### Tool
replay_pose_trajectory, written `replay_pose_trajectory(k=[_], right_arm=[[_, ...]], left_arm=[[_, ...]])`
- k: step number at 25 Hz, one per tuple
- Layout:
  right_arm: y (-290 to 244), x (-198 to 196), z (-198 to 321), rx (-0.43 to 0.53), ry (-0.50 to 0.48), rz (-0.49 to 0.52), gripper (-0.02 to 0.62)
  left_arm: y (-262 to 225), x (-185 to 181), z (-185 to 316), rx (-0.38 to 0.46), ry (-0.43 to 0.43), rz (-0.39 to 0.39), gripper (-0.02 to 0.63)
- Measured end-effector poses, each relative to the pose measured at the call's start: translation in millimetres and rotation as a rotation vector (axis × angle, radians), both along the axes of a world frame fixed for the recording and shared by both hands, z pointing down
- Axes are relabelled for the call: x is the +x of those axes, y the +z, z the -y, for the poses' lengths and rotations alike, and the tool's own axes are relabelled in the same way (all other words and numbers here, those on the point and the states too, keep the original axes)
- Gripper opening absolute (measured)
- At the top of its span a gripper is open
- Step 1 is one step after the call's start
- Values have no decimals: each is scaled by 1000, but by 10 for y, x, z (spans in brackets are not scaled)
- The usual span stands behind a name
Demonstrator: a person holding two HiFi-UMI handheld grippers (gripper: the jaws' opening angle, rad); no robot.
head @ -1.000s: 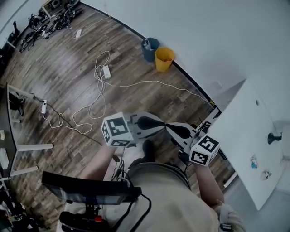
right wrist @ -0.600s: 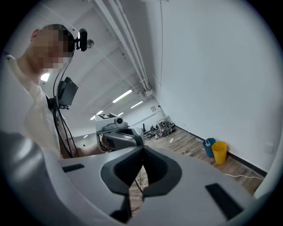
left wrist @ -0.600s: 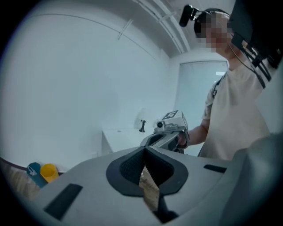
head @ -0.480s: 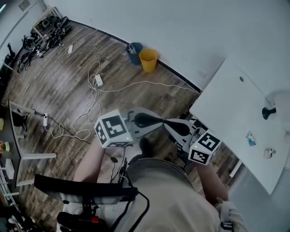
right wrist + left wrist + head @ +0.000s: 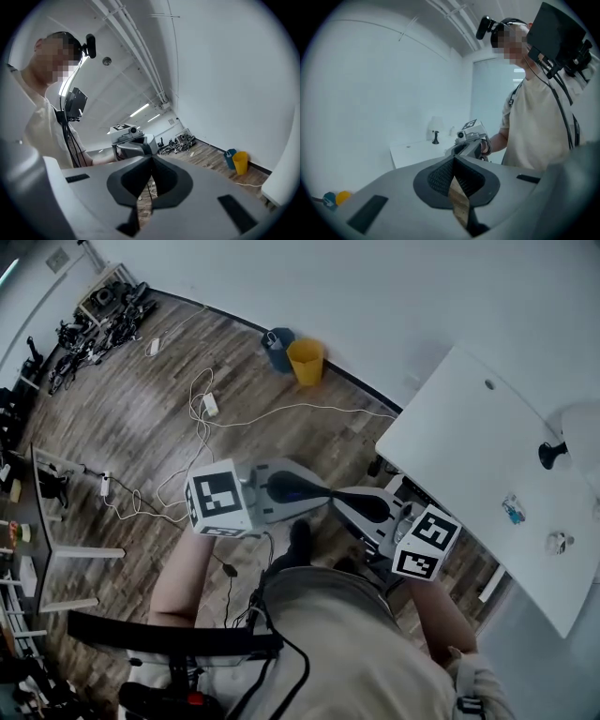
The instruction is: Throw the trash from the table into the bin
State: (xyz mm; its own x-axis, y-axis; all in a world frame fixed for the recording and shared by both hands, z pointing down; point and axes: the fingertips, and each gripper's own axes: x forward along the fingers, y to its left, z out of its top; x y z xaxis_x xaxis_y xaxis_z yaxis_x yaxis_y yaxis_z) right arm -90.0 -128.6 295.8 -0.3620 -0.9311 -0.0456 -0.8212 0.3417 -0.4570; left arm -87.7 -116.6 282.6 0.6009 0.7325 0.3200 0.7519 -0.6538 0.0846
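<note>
Table point(image 5: 469, 418) nearer than before; yellow bin point(image 5: 306, 362), floor cables point(image 5: 202, 418) beyond

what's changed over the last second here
The person has turned toward the white table, which now fills more of the head view's right side; the yellow bin and blue bin slid left. Nothing was gripped or released. The left gripper and right gripper remain shut, empty, tips facing each other.

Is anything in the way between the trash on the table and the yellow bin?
Nothing upright shows. Open wood floor lies between the white table holding the trash and the yellow bin; only loose white cables trail across it near the bin.
</note>
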Motion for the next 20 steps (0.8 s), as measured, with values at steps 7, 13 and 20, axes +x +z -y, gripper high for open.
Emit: replay_pose_trajectory(k=[7, 13, 20], right_arm=[[-139, 91, -185, 34, 35, -60, 8], [-269, 134, -79, 77, 48, -98, 8], [-63, -243, 266, -29, 38, -99, 8]], left_arm=[[-149, 84, -142, -138, -60, -49, 5], [-277, 121, -9, -220, -63, -95, 4], [-261, -203, 258, -258, 17, -91, 5]])
